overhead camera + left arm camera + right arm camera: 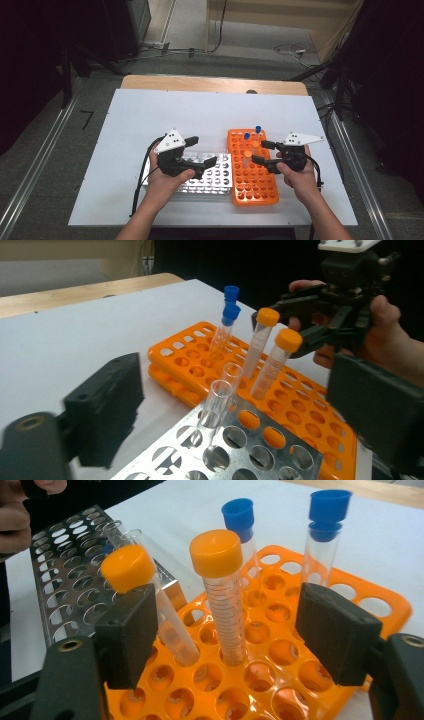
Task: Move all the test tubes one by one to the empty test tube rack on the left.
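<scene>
Straddling an upright orange-capped tube (223, 595) in the orange rack (380, 605), right tool (235, 635) unclamped.

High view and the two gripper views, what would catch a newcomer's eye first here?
Probably the bright orange rack on the white table, right of a metal rack. Two orange-capped tubes and two blue-capped tubes stand in it. The right gripper reaches in with its jaws open on either side of one orange-capped tube, while the left gripper hangs open over the metal rack.

Orange rack (252, 172); silver perforated rack (210, 175); orange-capped tubes (220, 590), blue-capped tubes (322, 535); white counter (150, 115); black grippers (197, 152).
</scene>
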Tool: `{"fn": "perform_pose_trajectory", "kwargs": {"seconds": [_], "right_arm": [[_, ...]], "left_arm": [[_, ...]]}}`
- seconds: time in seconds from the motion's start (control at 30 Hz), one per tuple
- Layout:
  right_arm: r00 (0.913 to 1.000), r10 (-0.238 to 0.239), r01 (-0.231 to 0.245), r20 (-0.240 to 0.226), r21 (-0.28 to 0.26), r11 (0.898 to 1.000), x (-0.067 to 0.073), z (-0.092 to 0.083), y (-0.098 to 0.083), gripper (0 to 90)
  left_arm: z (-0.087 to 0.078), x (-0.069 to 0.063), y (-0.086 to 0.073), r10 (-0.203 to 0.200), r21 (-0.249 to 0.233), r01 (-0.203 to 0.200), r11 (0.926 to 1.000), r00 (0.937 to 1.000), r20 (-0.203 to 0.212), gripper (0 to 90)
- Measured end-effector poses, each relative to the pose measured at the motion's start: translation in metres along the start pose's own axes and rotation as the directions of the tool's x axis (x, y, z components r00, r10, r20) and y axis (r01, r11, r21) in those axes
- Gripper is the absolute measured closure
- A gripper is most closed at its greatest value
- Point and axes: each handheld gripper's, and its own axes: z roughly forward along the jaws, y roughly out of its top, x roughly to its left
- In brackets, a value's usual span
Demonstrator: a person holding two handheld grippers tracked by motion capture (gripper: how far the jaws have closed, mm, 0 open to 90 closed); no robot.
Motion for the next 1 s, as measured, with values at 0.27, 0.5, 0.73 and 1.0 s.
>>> {"fn": "perform_pose_trajectory", "kwargs": {"seconds": [0.27, 0.5, 0.73, 1.0], "right_arm": [[0.9989, 0.019, -0.019, -0.044, 0.002, 1.000, -0.005, 0.009, -0.008, 41.1], [0.9993, -0.002, 0.004, -0.038, 0.040, 0.999, -0.005, 0.015, -0.016, 53.5], [0.9997, -0.025, 0.025, -0.001, 0.053, 0.998, -0.003, 0.020, -0.018, 62.2], [0.9973, -0.054, 0.051, 0.050, 0.049, 0.997, 0.000, 0.023, -0.022, 72.8]], "left_arm": [[-0.003, 0.003, -0.001, -0.005, -0.011, 0.006, 0.9999, 0.9996, 0.026, 0.0], [-0.003, 0.002, -0.002, 0.001, -0.007, -0.001, 1.0000, 0.9997, 0.023, 0.0], [-0.003, 0.002, -0.003, 0.000, -0.001, 0.000, 1.0000, 0.9998, 0.022, 0.0], [-0.002, 0.002, -0.004, 0.001, 0.001, -0.001, 1.0000, 0.9997, 0.023, 0.0]]}}
